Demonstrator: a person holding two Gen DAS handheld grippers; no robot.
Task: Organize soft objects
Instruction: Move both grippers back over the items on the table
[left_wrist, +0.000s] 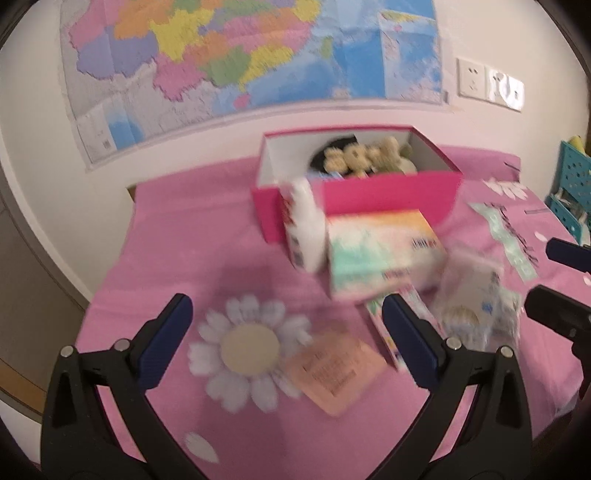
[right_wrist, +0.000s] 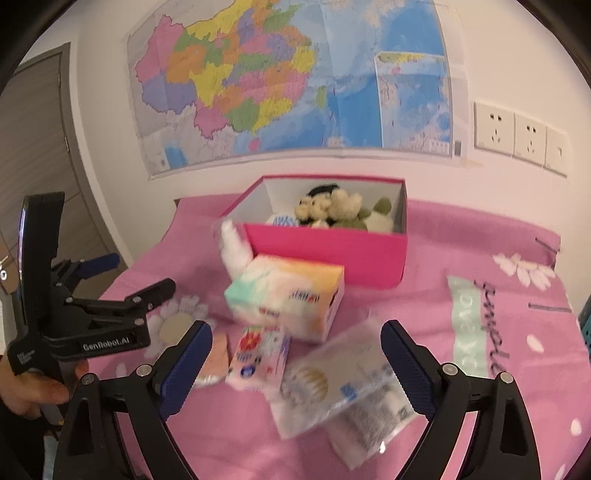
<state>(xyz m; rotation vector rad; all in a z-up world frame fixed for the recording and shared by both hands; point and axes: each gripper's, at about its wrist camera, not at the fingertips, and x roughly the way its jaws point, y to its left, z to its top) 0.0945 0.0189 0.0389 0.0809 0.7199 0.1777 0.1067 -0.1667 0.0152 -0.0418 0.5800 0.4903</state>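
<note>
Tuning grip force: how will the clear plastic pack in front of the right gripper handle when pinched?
The clear pack looks like thin glossy film around soft contents, so it will probably crumple and sag. The film may be slippery. It lies flat on the pink cloth, so it likely slides rather than rolls.

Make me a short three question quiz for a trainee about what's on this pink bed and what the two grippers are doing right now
1. True or false: the pink box already holds plush toys.
2. Multiple choice: what lies nearest in front of the right gripper? A) the clear plastic packet B) the wall map C) the white bottle
3. Fill in: the jaws of the left gripper stand ____, with nothing between them.

Key
1. True. Cream and green plush shows inside the open box.
2. A. The packet lies on the pink sheet just ahead of the right gripper's open jaws, not yet gripped.
3. Open. Below them lie only the sheet's printed daisy and a peach packet.
</note>
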